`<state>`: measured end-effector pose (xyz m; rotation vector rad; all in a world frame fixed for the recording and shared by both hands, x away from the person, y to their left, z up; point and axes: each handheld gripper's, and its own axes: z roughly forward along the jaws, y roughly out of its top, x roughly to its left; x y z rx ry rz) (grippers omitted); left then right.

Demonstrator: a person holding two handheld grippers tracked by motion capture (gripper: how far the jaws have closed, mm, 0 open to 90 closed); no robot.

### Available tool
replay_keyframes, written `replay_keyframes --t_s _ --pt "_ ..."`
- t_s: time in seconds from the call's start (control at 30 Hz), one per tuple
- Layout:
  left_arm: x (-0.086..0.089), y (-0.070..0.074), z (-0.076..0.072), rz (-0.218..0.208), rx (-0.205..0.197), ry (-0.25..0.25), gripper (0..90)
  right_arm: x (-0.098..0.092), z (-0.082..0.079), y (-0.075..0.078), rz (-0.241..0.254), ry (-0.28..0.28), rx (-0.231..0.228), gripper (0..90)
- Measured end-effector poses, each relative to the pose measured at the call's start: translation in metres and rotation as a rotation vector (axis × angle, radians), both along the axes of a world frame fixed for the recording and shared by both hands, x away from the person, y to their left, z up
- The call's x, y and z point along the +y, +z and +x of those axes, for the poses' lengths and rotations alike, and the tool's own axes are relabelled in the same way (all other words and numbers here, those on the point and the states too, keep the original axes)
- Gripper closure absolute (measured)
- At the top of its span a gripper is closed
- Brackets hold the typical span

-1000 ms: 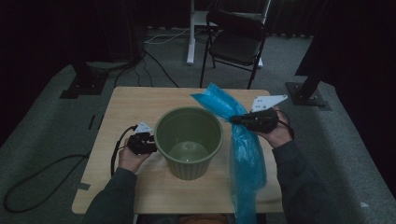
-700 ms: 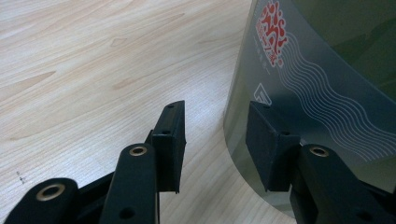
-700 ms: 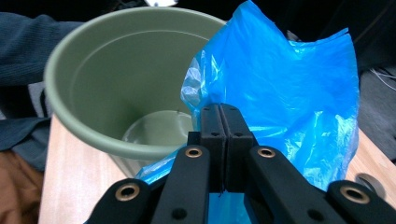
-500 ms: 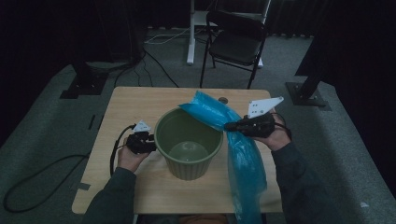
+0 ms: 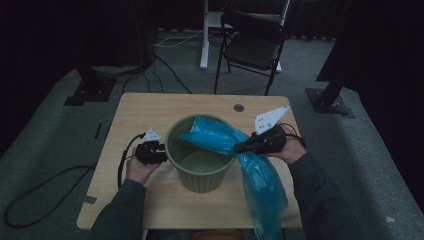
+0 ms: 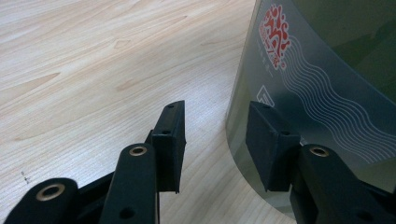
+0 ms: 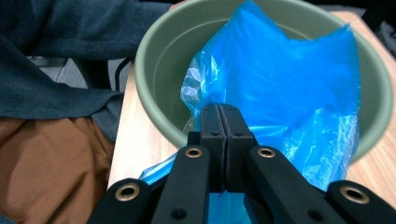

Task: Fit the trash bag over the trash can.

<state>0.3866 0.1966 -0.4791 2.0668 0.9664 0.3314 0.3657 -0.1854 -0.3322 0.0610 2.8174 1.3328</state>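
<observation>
Now R tool clamped on blue bag over green bucket; L tool wide beside bucket wall, chair behind table.

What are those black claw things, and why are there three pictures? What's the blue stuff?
A person sits at a wooden table and holds a pinching tool, called a gripper, in each hand. One picture comes from a camera high above the table. The other two come from small cameras riding on the grippers, so you look along their black jaws.

On the table stands a green bucket. The blue stuff is a thin plastic bag. The right gripper has its jaws shut on the bag, holding one end over the bucket's opening while the rest hangs off the table's near edge. The left gripper sits beside the bucket with its jaws apart. One jaw is close against the bucket's wall; it holds nothing.
</observation>
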Motion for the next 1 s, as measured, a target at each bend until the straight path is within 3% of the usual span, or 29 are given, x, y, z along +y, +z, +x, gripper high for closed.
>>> replay_keyframes --t_s 0.27,0.33,0.4,0.43,0.53,0.67,0.8,1.0 --pt "0.003 0.001 0.0 -0.002 -0.004 0.006 57.6 0.029 0.02 -0.004 -0.061 0.017 0.049 89.1" --pt "0.003 0.001 0.0 -0.003 -0.005 0.007 57.5 0.034 0.023 -0.006 -0.067 0.016 0.051 82.5" --pt "0.003 0.001 0.0 -0.003 -0.005 0.007 57.6 0.036 0.023 -0.006 -0.065 0.008 0.049 82.5" --pt "0.003 0.001 0.0 -0.003 -0.007 0.007 57.5 0.037 0.023 -0.005 -0.054 -0.008 0.04 65.8" --pt "0.003 0.0 0.0 -0.003 -0.005 0.007 57.5 0.032 0.02 -0.001 -0.03 -0.023 0.026 56.6" --pt "0.002 0.0 0.0 0.0 -0.004 0.005 57.4 0.023 0.014 0.007 0.008 -0.048 0.004 51.4" --pt "0.002 0.001 -0.001 -0.001 -0.008 0.007 57.3 0.011 0.009 0.01 0.026 -0.095 -0.014 51.3" --pt "0.003 0.0 0.0 0.0 -0.006 0.01 57.2 -0.008 0.004 0.002 0.013 -0.173 -0.017 52.7"
